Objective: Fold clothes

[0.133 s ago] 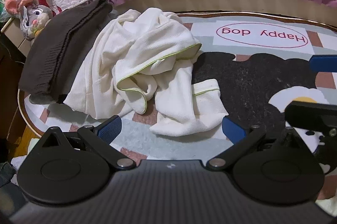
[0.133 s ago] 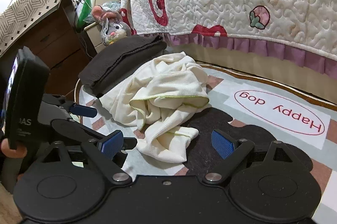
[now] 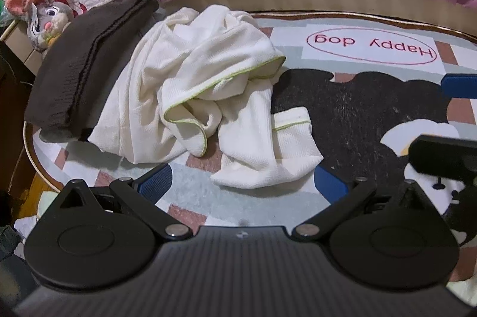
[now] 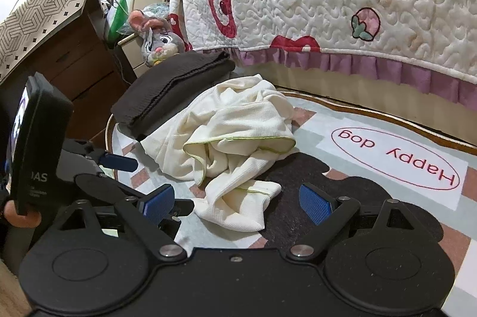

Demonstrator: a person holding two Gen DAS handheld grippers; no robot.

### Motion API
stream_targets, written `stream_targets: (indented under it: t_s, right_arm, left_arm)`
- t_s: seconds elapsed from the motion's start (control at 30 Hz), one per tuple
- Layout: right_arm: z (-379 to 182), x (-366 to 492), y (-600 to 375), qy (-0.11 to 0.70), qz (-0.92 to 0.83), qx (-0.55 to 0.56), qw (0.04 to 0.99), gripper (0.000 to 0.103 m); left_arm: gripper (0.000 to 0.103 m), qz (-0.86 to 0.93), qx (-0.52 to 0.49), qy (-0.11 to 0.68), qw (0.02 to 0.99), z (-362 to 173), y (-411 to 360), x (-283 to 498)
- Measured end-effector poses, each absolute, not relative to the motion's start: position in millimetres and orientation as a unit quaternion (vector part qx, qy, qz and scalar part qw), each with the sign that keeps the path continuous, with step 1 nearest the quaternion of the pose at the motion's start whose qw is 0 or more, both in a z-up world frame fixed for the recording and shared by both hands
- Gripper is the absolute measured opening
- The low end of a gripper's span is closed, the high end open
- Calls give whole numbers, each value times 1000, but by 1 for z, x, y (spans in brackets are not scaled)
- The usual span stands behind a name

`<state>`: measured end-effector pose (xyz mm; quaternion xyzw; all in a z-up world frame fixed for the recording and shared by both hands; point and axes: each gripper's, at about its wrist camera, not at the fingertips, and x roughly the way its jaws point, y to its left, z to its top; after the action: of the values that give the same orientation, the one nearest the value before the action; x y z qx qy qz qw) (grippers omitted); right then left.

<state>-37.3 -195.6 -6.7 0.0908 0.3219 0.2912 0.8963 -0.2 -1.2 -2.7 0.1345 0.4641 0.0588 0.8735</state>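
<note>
A: Which step is this?

B: The start, I'd say — nothing is gripped. The left gripper (image 3: 243,186) stands wide, its jaws empty, just short of the near cuff of the white garment (image 3: 208,96). The right gripper (image 4: 238,200) is wide and empty too, with that same cuff lying between its pads but not pinched.

A: And where is the garment?

B: Crumpled in a heap on the rug (image 3: 372,108), beside the bed (image 4: 342,4). At its far-left edge it touches a dark folded piece (image 3: 77,72), which looks already done. So 1 folded, 1 to go.

A: What does the next move call for?

B: Spreading it flat first, in my view. The green-trimmed edges are tangled over each other, so each gripper needs a single layer at a corner or hem — not a bunch. Then lift and pull apart over the open rug, clear of the dark piece.
</note>
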Motion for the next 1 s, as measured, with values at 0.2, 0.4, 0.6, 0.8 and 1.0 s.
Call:
stream_targets:
  t_s: [0.2,0.4,0.6,0.8,1.0]
  right_arm:
    - [-8,-37,-196,323,294,99,894,94]
    - [-8,-38,-199,318,294,103,896,94]
    - [-13,-36,-197,326,288,102,895,94]
    - [-15,-34,-200,327,283,107,895,94]
    - [-16,-33,-202,331,278,112,895,94]
  left_arm:
    - [103,66,124,476,868,-5,7,2]
    - [103,66,119,484,864,-8,9,4]
    - [103,66,117,484,865,-9,10,4]
    - [103,65,115,488,863,-10,12,5]
    - [103,64,117,492,861,-11,12,5]
